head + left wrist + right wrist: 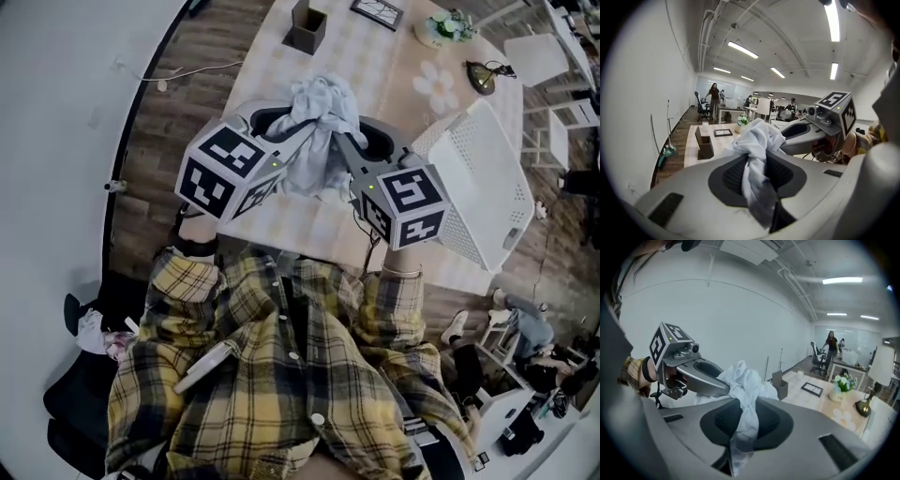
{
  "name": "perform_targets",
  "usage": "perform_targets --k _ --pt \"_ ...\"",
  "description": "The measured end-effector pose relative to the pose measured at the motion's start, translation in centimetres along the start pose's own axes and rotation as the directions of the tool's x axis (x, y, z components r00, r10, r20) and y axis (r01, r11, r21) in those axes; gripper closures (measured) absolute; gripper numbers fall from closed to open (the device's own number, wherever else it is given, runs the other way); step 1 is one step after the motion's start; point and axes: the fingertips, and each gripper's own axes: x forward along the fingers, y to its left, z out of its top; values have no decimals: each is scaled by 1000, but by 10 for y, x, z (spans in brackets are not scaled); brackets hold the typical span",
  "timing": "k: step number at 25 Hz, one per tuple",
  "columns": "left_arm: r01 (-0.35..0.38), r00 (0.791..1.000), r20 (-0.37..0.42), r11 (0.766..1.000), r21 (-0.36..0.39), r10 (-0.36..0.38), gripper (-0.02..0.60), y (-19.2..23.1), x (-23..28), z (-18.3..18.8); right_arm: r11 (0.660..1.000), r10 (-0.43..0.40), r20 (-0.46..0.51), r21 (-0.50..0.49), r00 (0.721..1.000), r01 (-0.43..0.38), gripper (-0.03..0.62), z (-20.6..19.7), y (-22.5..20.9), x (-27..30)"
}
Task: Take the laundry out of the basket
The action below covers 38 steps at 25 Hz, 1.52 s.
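Both forearms, in yellow plaid sleeves (178, 281), reach forward from the body, and the two grippers meet in front of the chest, angled in toward each other. The left gripper (284, 131) points far and to the right, its marker cube (225, 173) nearest the person. Its jaws are clamped on a bunch of white cloth (319, 103) that runs up between the pads. The right gripper (361, 147) points far and to the left, its jaws pinching the same cloth from the other side. The two sets of tips sit just beside each other. The left wrist (195, 234) shows below its cube.
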Motion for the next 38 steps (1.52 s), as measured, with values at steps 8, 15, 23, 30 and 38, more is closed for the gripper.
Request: perform_targets --k 8,15,23,30,38 --pt "53 990 -124 996 -76 -62 449 -9 52 -79 984 0 -82 180 997 15 511 -90 -7 32" --pt "61 986 -143 980 -189 -88 440 -11 73 -128 961 9 -118 277 993 24 510 -143 -2 58" --pt "18 993 -107 965 -261 -47 437 0 86 -144 983 -66 -127 162 990 86 510 -153 -3 71" --pt "-4 996 -87 961 -278 -21 437 5 88 -145 984 -110 -102 131 989 124 511 -152 -5 74" --pt "41 999 -4 960 -278 -44 436 4 76 -132 983 -109 -4 146 994 109 502 -137 -6 60"
